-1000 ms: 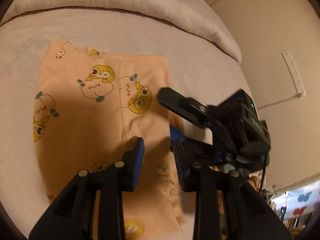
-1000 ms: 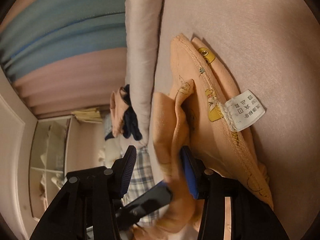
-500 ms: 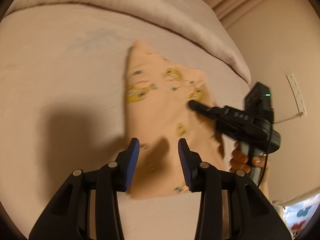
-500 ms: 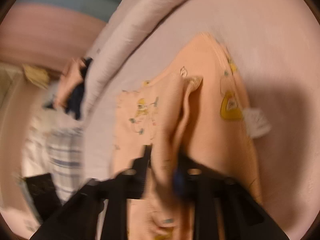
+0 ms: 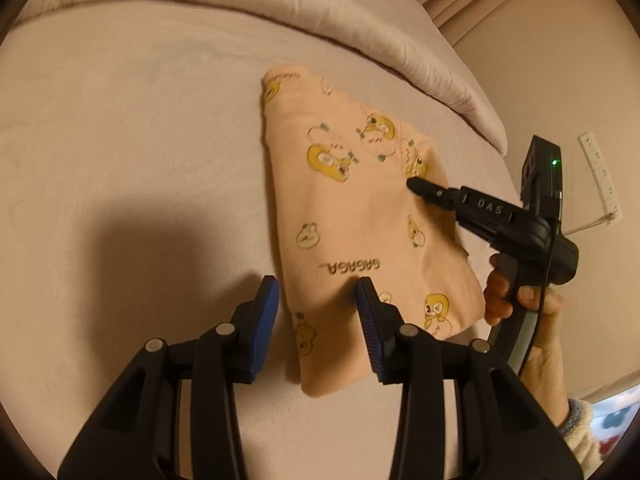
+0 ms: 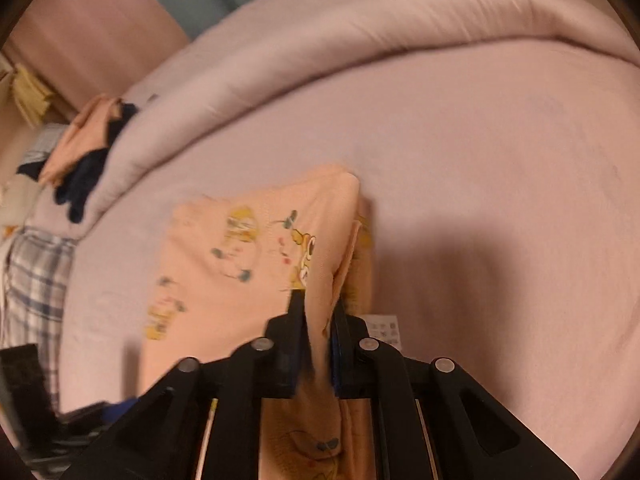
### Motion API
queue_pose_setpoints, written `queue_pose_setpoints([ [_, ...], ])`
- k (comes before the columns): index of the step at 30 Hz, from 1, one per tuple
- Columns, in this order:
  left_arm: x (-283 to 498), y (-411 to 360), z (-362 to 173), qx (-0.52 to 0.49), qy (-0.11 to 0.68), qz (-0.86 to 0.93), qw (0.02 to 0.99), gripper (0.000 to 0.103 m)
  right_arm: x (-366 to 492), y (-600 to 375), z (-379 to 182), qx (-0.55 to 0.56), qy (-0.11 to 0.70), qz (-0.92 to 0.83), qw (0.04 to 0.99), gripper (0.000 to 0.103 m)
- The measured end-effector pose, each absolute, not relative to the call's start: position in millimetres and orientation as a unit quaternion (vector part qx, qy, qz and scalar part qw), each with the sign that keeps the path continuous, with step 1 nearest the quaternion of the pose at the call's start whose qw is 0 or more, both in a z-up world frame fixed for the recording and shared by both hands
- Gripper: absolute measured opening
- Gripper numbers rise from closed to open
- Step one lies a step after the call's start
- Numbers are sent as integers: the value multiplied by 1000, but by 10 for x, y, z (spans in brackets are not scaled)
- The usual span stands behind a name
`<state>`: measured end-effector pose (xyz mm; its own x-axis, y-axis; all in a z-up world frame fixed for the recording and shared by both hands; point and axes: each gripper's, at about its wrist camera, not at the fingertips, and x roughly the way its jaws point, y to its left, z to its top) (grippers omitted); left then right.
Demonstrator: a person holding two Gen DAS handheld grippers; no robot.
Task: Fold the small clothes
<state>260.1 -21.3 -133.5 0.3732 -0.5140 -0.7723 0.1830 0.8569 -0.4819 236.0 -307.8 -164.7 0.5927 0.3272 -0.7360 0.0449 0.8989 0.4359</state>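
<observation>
Black left gripper (image 5: 318, 312) has blue ribbed pads (image 5: 266, 320), silver screws; fleecy sleeve (image 5: 580, 428).

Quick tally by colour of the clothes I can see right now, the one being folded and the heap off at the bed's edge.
Peach printed garment, being folded: 1
Peach garment in the heap: 1
Dark navy garment in the heap: 1
Blue-and-white plaid cloth: 1
Total: 4

One peach garment (image 5: 352, 208) on the bed (image 5: 132, 128), printed with cartoon ducks. One rolled duvet (image 5: 280, 4) along the far edge. Two hand-held grippers in play: the left hand-held gripper (image 5: 318, 312) and the right hand-held gripper (image 6: 318, 320). One hand (image 5: 520, 300) in sight. One pile of other clothes (image 6: 84, 148) beyond the duvet.
</observation>
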Motion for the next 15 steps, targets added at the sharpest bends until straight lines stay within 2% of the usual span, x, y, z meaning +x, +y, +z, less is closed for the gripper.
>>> queue_pose_setpoints([
  [4, 2552, -334, -1244, -100, 492, -194, 843, 39, 2323, -3184, -1683, 238, 436, 98, 862, 15],
  [7, 2556, -394, -1222, -66, 476, -183, 858, 39, 2174, -3157, -1553, 192, 422, 94, 881, 22],
  [9, 2573, -415, -1213, -50, 465, -178, 866, 39, 2064, -3067, -1442, 150, 408, 73, 898, 32],
  [13, 2621, -524, -1241, -25, 456, -172, 873, 39, 1815, -3054, -1295, 133, 377, 82, 913, 33],
  [15, 2606, -556, -1231, -14, 451, -171, 876, 39, 1745, -3073, -1292, 136, 372, 89, 914, 43],
])
